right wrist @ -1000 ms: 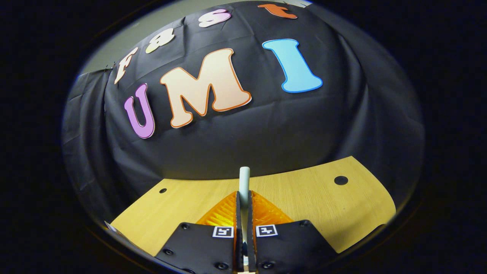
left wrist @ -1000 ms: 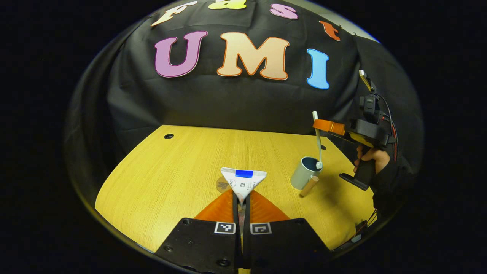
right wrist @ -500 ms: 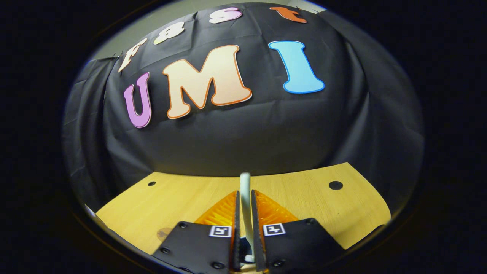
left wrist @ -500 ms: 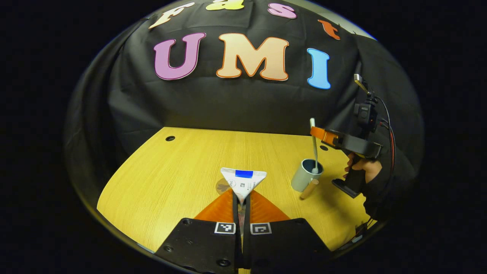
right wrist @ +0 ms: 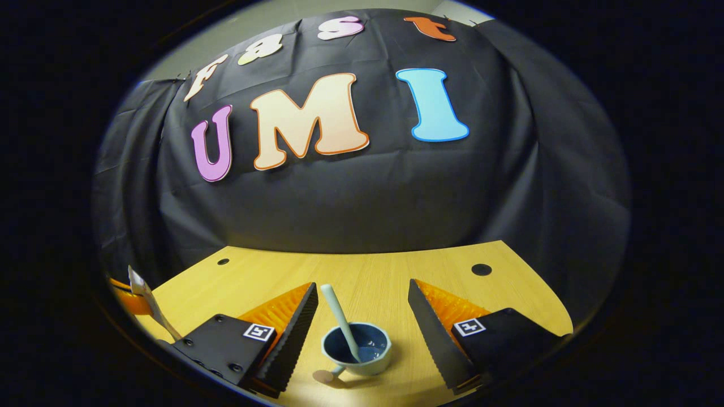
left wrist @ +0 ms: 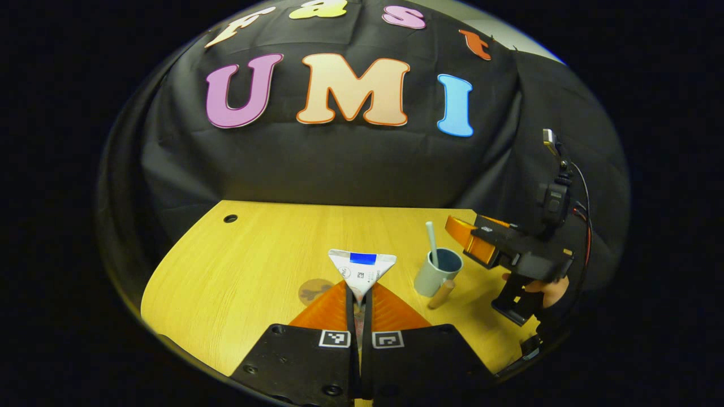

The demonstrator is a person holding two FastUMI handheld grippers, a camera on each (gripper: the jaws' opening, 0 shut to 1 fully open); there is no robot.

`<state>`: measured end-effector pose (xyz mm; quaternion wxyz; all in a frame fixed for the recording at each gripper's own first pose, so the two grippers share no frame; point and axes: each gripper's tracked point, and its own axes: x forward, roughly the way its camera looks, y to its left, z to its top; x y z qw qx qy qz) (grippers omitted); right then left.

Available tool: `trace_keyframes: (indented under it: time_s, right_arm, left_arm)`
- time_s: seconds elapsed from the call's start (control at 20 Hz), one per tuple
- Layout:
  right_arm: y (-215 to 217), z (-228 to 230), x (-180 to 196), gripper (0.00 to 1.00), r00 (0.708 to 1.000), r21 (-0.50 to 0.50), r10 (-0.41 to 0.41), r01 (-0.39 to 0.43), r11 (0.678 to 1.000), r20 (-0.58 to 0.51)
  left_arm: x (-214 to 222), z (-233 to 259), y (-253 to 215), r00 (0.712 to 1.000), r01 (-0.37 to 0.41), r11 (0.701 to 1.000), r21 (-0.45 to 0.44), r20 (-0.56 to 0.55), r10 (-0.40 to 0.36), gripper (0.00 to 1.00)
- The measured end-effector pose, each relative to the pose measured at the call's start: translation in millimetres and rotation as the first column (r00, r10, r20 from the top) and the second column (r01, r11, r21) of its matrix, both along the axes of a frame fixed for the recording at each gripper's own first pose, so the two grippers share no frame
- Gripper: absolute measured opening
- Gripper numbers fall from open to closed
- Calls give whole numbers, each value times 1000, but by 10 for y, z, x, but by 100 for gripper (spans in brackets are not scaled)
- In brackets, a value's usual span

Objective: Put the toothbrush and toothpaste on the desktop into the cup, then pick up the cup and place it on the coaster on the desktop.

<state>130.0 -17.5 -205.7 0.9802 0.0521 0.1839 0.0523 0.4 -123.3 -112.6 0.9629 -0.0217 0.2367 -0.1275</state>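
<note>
Left gripper view, left to right: coaster (left wrist: 313,290) lay flat on the counter (left wrist: 237,265), just left of the left gripper (left wrist: 358,297). That gripper was clamped on the toothpaste (left wrist: 362,268), held above the counter. Cup (left wrist: 436,273) stood further right, toothbrush (left wrist: 432,244) inside it, leaning. Right gripper (left wrist: 465,238) sat beside the cup. Right gripper view: right gripper (right wrist: 362,319) spread wide, 2 fingers either side of the cup (right wrist: 356,349), touching nothing.

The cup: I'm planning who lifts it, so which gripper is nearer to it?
Right. The right gripper is open with its jaws either side of the cup; the left gripper, holding the toothpaste, sits off beside it.
</note>
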Motion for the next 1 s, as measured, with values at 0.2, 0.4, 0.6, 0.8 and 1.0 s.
trace_keyframes:
  time_s: [0.2,0.4,0.6,0.8,1.0]
  right_arm:
    - [-183,23,-186,99,1000,-6,-18,18,1000,-17]
    - [-393,57,-367,99,999,-20,-38,37,999,-25]
    - [-578,6,-511,99,998,-34,-47,45,998,-52]
    - [-763,7,-632,99,995,-32,-69,67,997,-76]
    - [-883,30,-692,96,995,-40,-69,66,997,-76]
  left_arm:
    - [236,133,-338,997,69,997,-30,46,-68,0]
    - [523,290,-732,986,134,988,-75,114,-125,0]
    - [792,327,-1110,979,163,977,-138,143,-144,0]
    - [979,257,-1428,977,189,968,-163,135,-168,0]
    - [1011,189,-1705,973,212,961,-178,132,-190,0]
